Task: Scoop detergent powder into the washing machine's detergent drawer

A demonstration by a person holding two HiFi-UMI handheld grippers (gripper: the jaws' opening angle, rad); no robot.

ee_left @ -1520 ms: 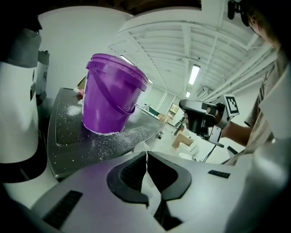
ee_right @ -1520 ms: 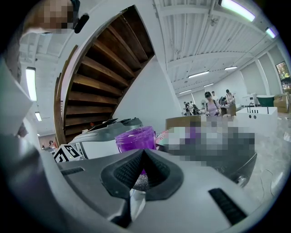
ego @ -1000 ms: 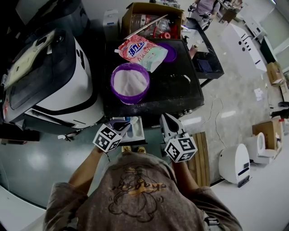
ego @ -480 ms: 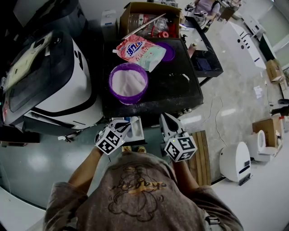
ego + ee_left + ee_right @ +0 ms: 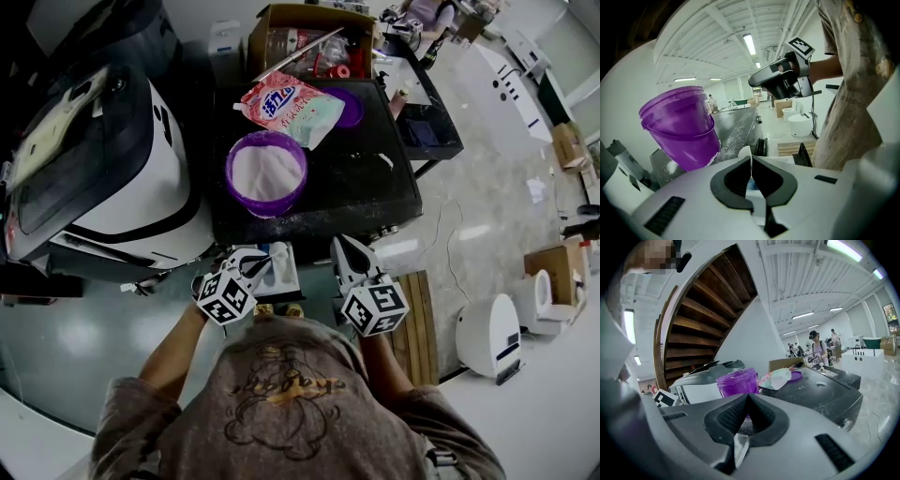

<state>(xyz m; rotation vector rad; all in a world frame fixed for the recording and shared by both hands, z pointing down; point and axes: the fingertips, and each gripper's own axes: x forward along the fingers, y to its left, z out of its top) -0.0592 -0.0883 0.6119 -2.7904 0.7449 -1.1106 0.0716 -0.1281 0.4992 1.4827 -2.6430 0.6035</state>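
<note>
A purple tub [image 5: 266,172] full of white powder stands on the black table [image 5: 356,187], seen from below in the left gripper view [image 5: 679,126] and over the jaws in the right gripper view [image 5: 737,381]. A pink and green detergent bag [image 5: 291,108] lies behind it. The washing machine [image 5: 112,169] is on the left. Its white drawer [image 5: 284,272] is pulled out below the table's front edge. My left gripper [image 5: 251,262] is shut, its tips [image 5: 751,161] just short of the drawer's white edge. My right gripper [image 5: 343,251] hangs shut beside the drawer [image 5: 747,399].
A purple lid [image 5: 349,108] lies by the bag. Spilled powder dusts the table top. A cardboard box [image 5: 314,37] stands behind the table, a black cart [image 5: 427,131] at its right. On the floor are a wooden pallet [image 5: 417,319] and a white appliance [image 5: 487,337].
My left gripper has drifted slightly left and down by the drawer. The right gripper, the tub and the bag have stayed in place.
</note>
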